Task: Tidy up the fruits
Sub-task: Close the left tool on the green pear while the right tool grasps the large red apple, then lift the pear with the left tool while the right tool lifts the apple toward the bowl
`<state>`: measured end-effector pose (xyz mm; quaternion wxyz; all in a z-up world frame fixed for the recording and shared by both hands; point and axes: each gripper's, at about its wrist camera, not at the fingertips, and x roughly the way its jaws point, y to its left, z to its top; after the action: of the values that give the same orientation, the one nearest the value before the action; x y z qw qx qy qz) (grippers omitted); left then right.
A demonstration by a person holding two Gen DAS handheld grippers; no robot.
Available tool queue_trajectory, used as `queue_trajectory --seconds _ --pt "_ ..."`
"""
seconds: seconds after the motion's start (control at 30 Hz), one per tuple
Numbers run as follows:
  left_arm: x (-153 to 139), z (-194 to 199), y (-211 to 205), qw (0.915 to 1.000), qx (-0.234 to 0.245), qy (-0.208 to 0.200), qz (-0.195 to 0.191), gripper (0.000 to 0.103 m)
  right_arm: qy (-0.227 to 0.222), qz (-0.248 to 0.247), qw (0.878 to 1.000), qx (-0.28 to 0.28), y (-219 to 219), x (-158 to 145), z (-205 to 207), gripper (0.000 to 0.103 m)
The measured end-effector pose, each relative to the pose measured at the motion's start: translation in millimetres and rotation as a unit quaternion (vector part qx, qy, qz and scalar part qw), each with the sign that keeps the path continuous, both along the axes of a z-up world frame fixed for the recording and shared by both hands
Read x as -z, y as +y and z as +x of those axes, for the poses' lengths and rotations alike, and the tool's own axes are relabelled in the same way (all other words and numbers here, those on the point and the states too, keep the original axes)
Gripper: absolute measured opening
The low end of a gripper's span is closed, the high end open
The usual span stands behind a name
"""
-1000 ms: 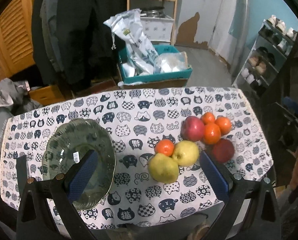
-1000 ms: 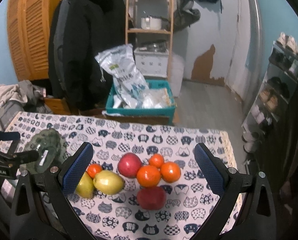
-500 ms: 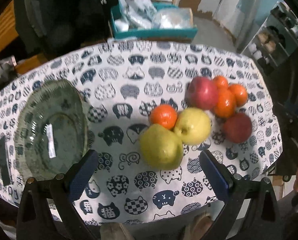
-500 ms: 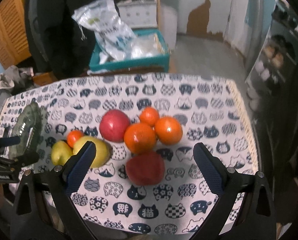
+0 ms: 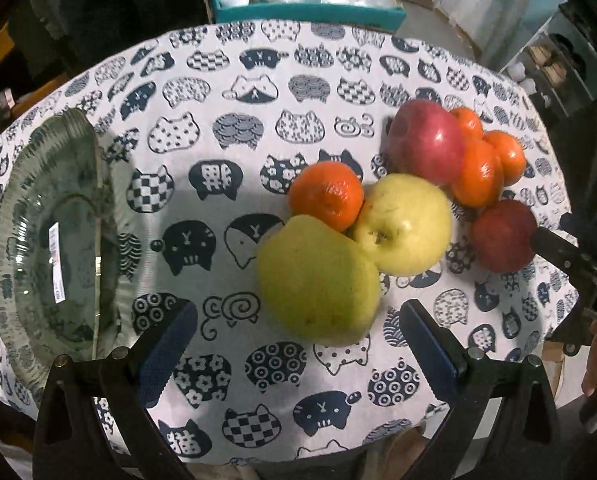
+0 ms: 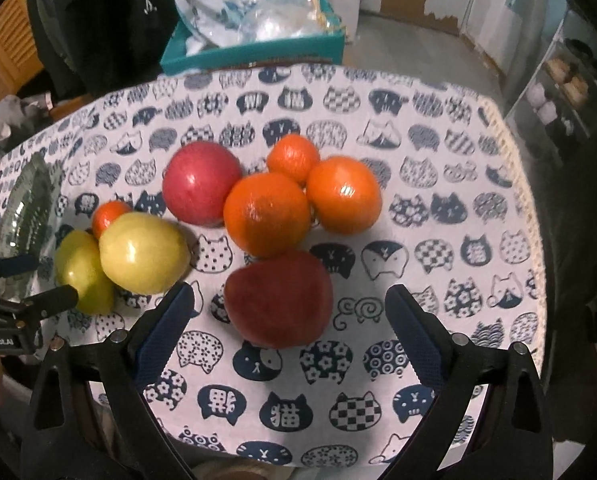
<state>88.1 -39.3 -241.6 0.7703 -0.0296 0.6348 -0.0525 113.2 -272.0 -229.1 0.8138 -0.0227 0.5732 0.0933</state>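
Note:
A cluster of fruit lies on the cat-print tablecloth [image 5: 258, 80]. My left gripper [image 5: 298, 344] is open, just short of a green pear [image 5: 318, 280], which touches a yellow apple [image 5: 406, 224] and a small orange [image 5: 326, 194]. My right gripper [image 6: 286, 324] is open around the near side of a dark red apple [image 6: 278, 300]. Behind that apple sit three oranges [image 6: 266, 212] and a red apple [image 6: 200, 182]. A green glass bowl [image 5: 30, 248] stands empty at the left.
A teal box [image 6: 254, 54] with plastic bags stands on the floor beyond the table's far edge. A shoe rack [image 6: 570, 92] is at the right. Dark coats [image 6: 98, 20] hang at the back left. The other gripper shows at each view's side.
Both grippers have come down and forward toward the fruit. The pear now lies right before the left fingers, the dark red apple between the right fingers. Both stay open.

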Motion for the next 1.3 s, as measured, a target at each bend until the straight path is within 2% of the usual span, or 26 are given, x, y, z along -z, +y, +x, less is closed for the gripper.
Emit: queue_trajectory --seconds 0.3,0.47,0.53,0.73,0.93,1.07,1.3 --pt "31.9 14.2 -3.4 0.9995 0.006 0.029 0.008 0.102 0.028 -0.019 0.999 -0.019 5.5 30.3 5.0 0.096" --pt "33.6 18.2 -12.9 0.9995 0.026 0.012 0.016 0.099 0.039 -0.012 0.999 -0.021 6.1 44.1 10.2 0.093" --pt "33.1 19.6 -15.4 0.9993 0.031 0.005 0.020 0.096 0.045 -0.003 0.999 -0.021 5.1 49.0 12.2 0.089" --pt "33.3 25.2 -32.8 0.9979 0.059 -0.007 0.025 0.074 0.065 0.014 0.998 -0.024 6.2 62.7 17.4 0.078" --pt "35.3 30.7 -36.4 0.9981 0.058 -0.012 0.017 0.074 0.055 0.007 0.998 -0.021 3.6 62.5 19.4 0.077" --pt "34.8 19.6 -27.2 0.9982 0.057 -0.013 0.007 0.074 0.039 -0.011 0.999 -0.027 11.6 58.5 16.1 0.077" --pt "28.9 4.2 -14.6 0.9989 0.046 -0.013 -0.004 0.074 0.006 -0.004 0.999 -0.031 19.9 37.4 2.4 0.076"
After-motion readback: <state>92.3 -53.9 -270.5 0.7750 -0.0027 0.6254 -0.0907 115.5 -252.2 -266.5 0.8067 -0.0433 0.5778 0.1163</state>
